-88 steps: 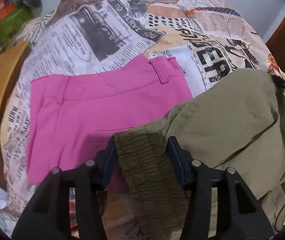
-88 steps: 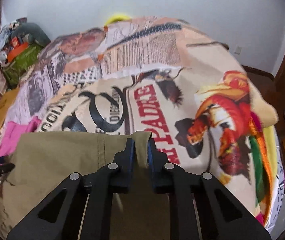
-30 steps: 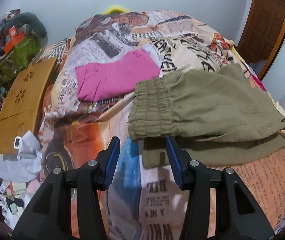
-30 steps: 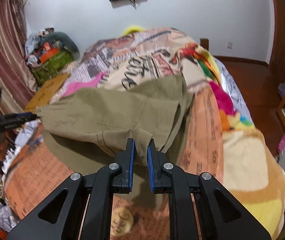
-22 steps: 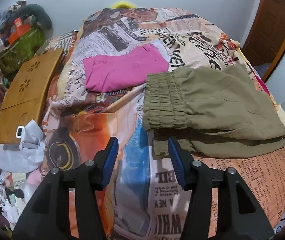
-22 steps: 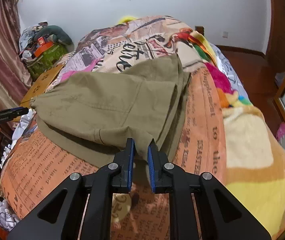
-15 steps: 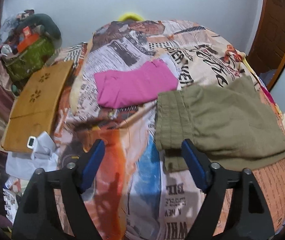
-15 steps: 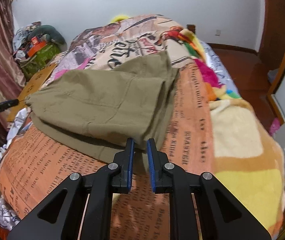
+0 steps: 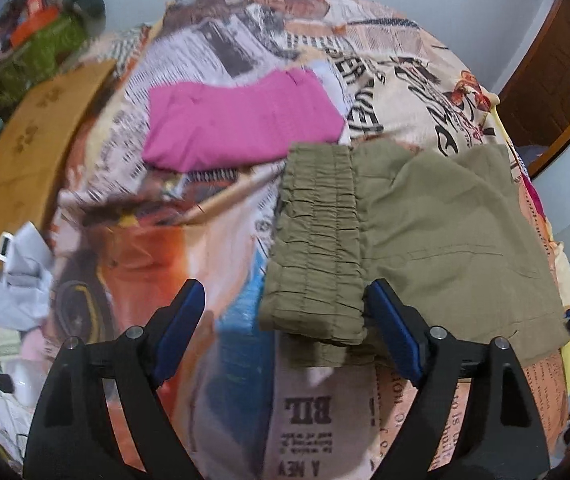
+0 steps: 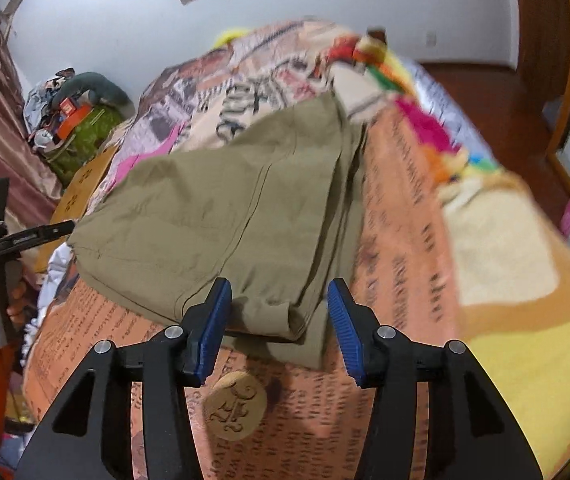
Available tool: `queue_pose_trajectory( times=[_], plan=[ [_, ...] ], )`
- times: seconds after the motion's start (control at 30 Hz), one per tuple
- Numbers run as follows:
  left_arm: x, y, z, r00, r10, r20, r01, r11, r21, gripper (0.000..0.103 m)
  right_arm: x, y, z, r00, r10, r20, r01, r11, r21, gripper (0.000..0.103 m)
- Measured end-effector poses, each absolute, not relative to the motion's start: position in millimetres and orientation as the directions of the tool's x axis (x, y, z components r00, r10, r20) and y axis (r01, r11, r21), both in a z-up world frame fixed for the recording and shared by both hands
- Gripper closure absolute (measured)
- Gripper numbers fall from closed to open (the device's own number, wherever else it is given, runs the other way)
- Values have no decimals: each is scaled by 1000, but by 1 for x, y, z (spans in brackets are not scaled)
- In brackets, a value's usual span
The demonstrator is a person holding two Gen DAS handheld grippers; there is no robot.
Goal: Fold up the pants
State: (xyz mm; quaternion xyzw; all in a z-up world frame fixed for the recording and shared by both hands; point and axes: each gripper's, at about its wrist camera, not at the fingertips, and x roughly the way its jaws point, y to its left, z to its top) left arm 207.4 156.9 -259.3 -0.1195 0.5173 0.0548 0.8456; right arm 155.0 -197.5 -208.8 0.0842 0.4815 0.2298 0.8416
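The olive-green pants [image 9: 425, 232] lie folded flat on the bed, elastic waistband [image 9: 317, 240] toward the left wrist view's centre. They also show in the right wrist view [image 10: 225, 216]. My left gripper [image 9: 285, 328] is open and empty, its jaws just short of the waistband's near edge. My right gripper [image 10: 279, 324] is open and empty, its jaws on either side of the near folded corner without gripping it. The left gripper also shows at the far left of the right wrist view [image 10: 25, 236].
Folded pink pants [image 9: 241, 120] lie on the printed bedspread [image 9: 305, 412] beyond the olive pants. A wooden board [image 9: 33, 152] and a white cloth [image 9: 17, 276] sit at the bed's left side. A green bag [image 10: 81, 136] stands by the wall. A wooden door [image 9: 557, 76] is at right.
Both grippers let go of the olive pants, opened wide and drew back a little. The pants now lie settled on the bed.
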Motion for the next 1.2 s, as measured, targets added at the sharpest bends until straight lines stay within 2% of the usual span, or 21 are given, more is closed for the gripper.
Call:
queue_pose_trajectory(
  times=[0.1,0.13,0.17,0.23,0.3,0.33,0.57,0.7,1.0,1.2],
  plan=[
    [209,156,-264,447,-58,-893,-218,961,-172,19,153,-194,-216,399,490,-775,-310,867,389,73],
    [210,158,-265,445,-68,-893,-221,958,-183,19,153,-194,-217,398,488,-777,-310,869,387,74],
    [211,159,-267,440,-91,-894,-224,952,-207,21,152,-194,-217,402,484,-777,-312,870,381,75],
    [211,160,-269,431,-126,-893,-222,945,-240,29,150,-195,-215,415,469,-779,-315,878,361,86],
    [211,160,-270,427,-168,-888,-210,937,-279,39,147,-199,-214,427,476,-769,-322,875,363,87],
    [210,158,-269,427,-177,-887,-203,937,-285,47,146,-200,-212,435,477,-764,-327,874,359,89],
    [199,137,-252,442,-102,-891,-151,971,-186,56,146,-193,-195,510,427,-747,-378,891,251,93],
    [189,129,-245,455,-103,-884,-124,976,-178,57,151,-196,-202,507,379,-774,-381,904,193,94],
    [173,118,-253,453,-91,-887,-116,980,-160,55,157,-203,-226,441,345,-828,-370,911,183,93],
    [170,122,-231,490,24,-871,-135,990,-48,38,164,-210,-213,428,339,-838,-365,913,183,88]
  ],
)
